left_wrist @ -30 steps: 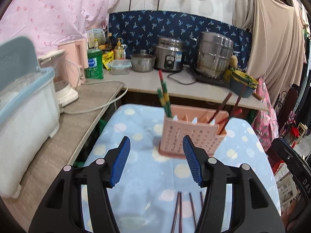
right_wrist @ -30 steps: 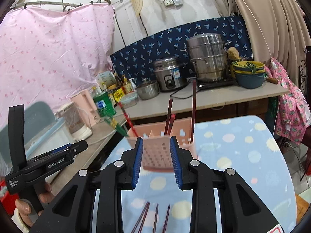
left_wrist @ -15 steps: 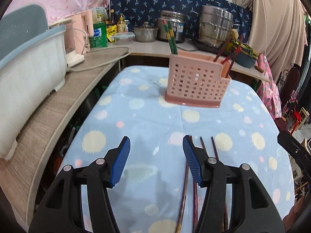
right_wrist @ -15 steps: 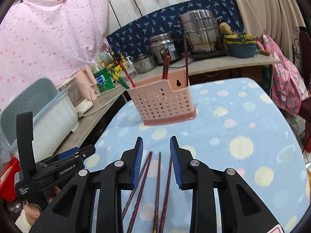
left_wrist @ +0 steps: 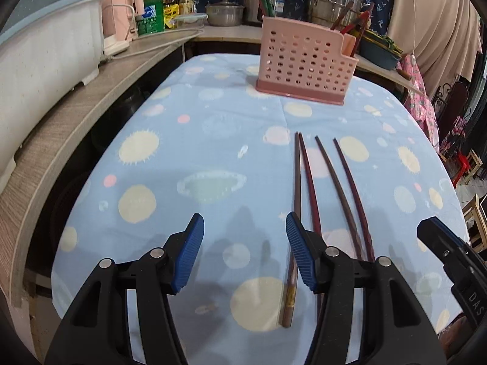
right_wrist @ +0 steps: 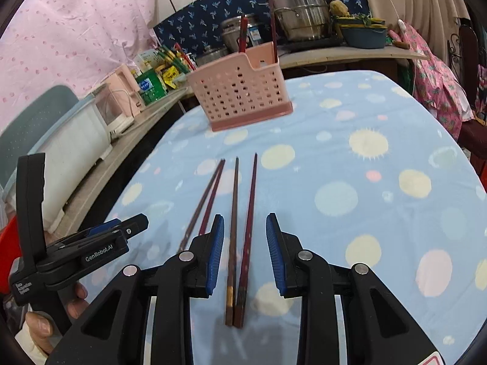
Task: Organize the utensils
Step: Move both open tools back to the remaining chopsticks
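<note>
Right gripper (right_wrist: 245, 251) hangs open over 2 of 4 chopsticks (right_wrist: 232, 213).

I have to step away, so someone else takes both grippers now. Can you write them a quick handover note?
Left gripper: open, empty, above the cloth.
Right gripper: open, empty, straddling two chopsticks without touching them.
Four dark chopsticks lie loose on the blue tablecloth.
Done: some chopsticks already stand in the pink holder.
Left: put the four into the holder.

Right gripper (right_wrist: 245, 249) open above two chopsticks (right_wrist: 240, 243); pink utensil holder (right_wrist: 240, 91) at twelve o'clock on dotted cloth (right_wrist: 350, 182).
</note>
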A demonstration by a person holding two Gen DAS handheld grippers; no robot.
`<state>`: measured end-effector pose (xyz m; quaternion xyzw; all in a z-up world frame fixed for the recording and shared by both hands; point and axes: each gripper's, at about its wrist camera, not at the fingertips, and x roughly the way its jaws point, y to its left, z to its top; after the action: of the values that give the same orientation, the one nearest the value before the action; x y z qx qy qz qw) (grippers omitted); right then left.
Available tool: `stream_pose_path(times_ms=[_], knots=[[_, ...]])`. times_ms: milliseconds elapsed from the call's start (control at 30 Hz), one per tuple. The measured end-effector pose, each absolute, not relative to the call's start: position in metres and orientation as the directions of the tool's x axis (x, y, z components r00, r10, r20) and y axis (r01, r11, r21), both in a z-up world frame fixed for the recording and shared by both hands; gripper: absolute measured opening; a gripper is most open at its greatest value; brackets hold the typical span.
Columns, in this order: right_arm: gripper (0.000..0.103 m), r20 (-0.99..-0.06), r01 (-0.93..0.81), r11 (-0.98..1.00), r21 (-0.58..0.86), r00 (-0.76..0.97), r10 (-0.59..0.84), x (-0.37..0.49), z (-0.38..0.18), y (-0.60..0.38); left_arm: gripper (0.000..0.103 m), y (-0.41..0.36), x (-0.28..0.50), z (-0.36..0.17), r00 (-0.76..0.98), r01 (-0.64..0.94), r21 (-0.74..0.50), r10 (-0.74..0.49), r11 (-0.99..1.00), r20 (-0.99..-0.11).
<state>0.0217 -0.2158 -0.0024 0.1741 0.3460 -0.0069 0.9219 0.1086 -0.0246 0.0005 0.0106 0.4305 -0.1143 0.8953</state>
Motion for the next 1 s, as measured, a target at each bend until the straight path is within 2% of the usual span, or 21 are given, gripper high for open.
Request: stream_pose_path(times_ms=[367,667,1000], knots=[[0.028,-0.697,0.127,0.957,0.26,0.71,0.095,0.011,-0.032,-0.193,0.053,-0.027,0.089,-0.025,0.552,0.234,-0.091,-0.209,0.968,-0.807],[0.027,-0.707,0.126,0.961,0.246,0.701,0.089,0.008,-0.039,-0.187,0.053,-0.029,0.078,-0.033,0.534,0.252,-0.093,-0.218,0.963,-0.817],[0.019,-0.719,0.142,0.958,0.249,0.689,0.085,0.009,-0.045,-0.19,0.053,-0.032,0.076,-0.037,0.524,0.262,-0.097,-0.226,0.96,-0.821]])
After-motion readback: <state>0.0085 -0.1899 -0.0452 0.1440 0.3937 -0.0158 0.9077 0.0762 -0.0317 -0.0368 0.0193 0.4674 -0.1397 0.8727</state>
